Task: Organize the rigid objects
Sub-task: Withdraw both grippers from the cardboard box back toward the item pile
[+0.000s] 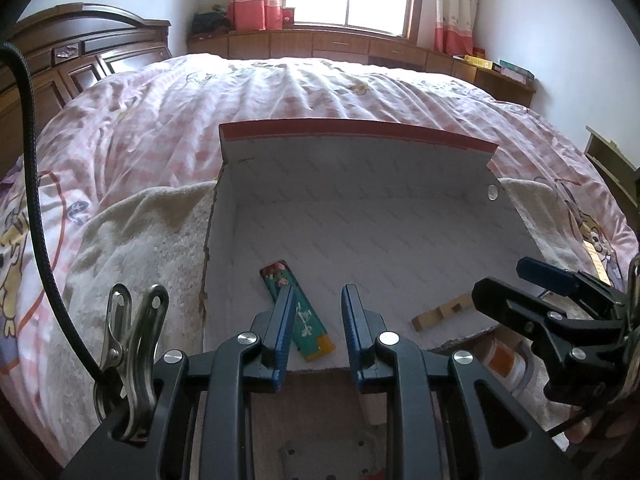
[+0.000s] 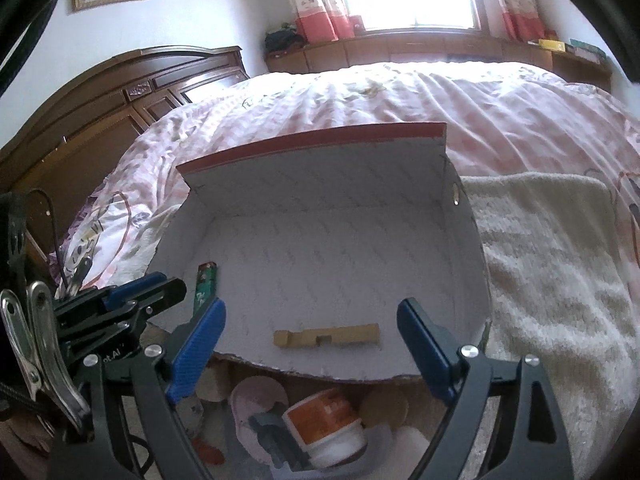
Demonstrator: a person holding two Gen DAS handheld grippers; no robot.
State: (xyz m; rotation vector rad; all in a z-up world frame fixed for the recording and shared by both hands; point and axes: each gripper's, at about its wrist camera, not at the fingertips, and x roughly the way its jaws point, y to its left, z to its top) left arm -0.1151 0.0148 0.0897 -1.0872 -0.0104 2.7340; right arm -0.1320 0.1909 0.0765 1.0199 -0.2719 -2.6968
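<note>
1. Left claw: closed as far as it goes, empty.
2. Right claw: wide open, empty.
3. Green lighter and wooden block lie apart inside white box on bed.

Box on the bed, lighter inside left, wooden block inside right

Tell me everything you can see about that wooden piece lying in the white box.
The wooden piece is a pale, tan, elongated block with square notches cut into it, looking like unfinished wood. It lies flat on the floor of the open white cardboard box, near the front edge, lengthwise along that edge. It rests between the open jaws' line of sight, touched by neither gripper. The green lighter lies apart from it.
</note>
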